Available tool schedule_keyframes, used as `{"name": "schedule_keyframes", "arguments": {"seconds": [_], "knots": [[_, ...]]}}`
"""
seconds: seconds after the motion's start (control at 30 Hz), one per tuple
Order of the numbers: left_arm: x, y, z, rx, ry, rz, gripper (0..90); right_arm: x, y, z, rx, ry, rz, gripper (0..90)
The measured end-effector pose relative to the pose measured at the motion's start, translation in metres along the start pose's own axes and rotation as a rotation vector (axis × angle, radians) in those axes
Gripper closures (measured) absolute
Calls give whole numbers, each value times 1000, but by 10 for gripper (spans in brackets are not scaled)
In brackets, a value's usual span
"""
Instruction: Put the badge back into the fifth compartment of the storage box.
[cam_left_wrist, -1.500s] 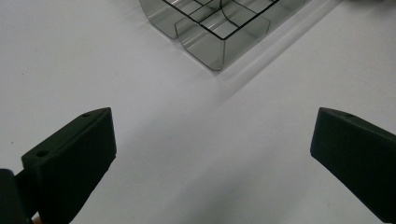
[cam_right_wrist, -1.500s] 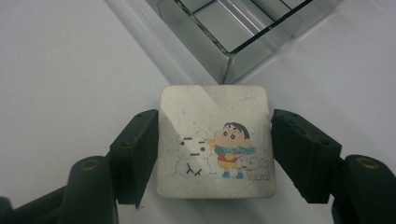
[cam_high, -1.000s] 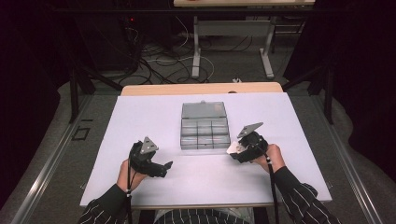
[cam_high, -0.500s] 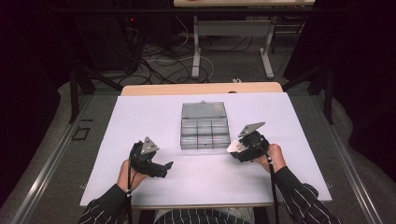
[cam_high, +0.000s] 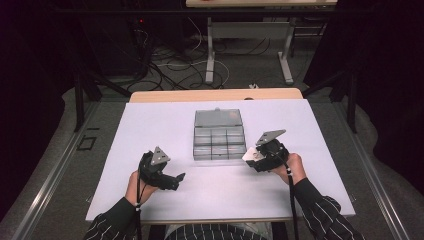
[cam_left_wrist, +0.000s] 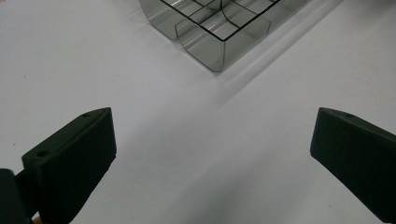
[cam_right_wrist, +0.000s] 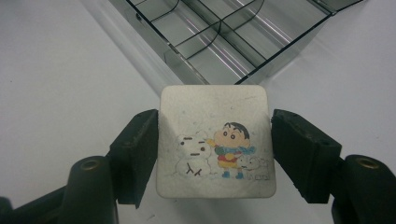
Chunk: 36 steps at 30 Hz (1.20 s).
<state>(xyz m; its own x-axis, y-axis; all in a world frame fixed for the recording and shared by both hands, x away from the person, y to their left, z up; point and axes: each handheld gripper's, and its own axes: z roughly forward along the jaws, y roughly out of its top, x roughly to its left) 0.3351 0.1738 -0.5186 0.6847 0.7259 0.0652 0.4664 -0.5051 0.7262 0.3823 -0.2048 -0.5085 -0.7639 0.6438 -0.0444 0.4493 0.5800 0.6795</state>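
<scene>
A clear plastic compartment box (cam_high: 219, 136) with its lid open sits in the middle of the white table (cam_high: 150, 125). My right gripper (cam_high: 254, 159) hovers just right of the box's near corner, shut on a square white coaster (cam_right_wrist: 215, 140) printed with a cartoon child and a snowman. Both pads (cam_right_wrist: 140, 149) press on the coaster's side edges, with the box (cam_right_wrist: 219, 37) just beyond it. My left gripper (cam_high: 179, 179) rests low at the front left, open and holding nothing. The box's near corner (cam_left_wrist: 215, 28) lies ahead of its wide jaws.
The white table's front edge (cam_high: 220, 219) runs just below both hands. A wooden strip (cam_high: 215, 95) borders the table's far side. Beyond it, cables and table legs (cam_high: 210, 50) crowd the dark floor.
</scene>
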Motion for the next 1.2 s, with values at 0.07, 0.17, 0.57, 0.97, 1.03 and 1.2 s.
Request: {"name": "schedule_keyframes", "arguments": {"seconds": [0.07, 0.17, 0.57, 0.97, 1.03, 1.2], "knots": [[0, 0, 0, 1, 0, 0, 3, 0, 1, -1, 6, 7, -2, 332], [0, 0, 0, -3, -1, -6, 3, -1, 2, -2, -8, -7, 7, 333], [0, 0, 0, 5, -2, -5, 3, 0, 10, -3, -23, -4, 0, 333], [0, 1, 0, 12, 0, 0, 4, -5, 19, -1, -43, -15, 23, 333], [0, 1, 1, -1, 4, -1, 3, -5, 21, -1, -53, -16, 22, 333], [0, 1, 1, 1, 7, 1, 4, -6, 27, 1, -51, -18, 22, 333]]}}
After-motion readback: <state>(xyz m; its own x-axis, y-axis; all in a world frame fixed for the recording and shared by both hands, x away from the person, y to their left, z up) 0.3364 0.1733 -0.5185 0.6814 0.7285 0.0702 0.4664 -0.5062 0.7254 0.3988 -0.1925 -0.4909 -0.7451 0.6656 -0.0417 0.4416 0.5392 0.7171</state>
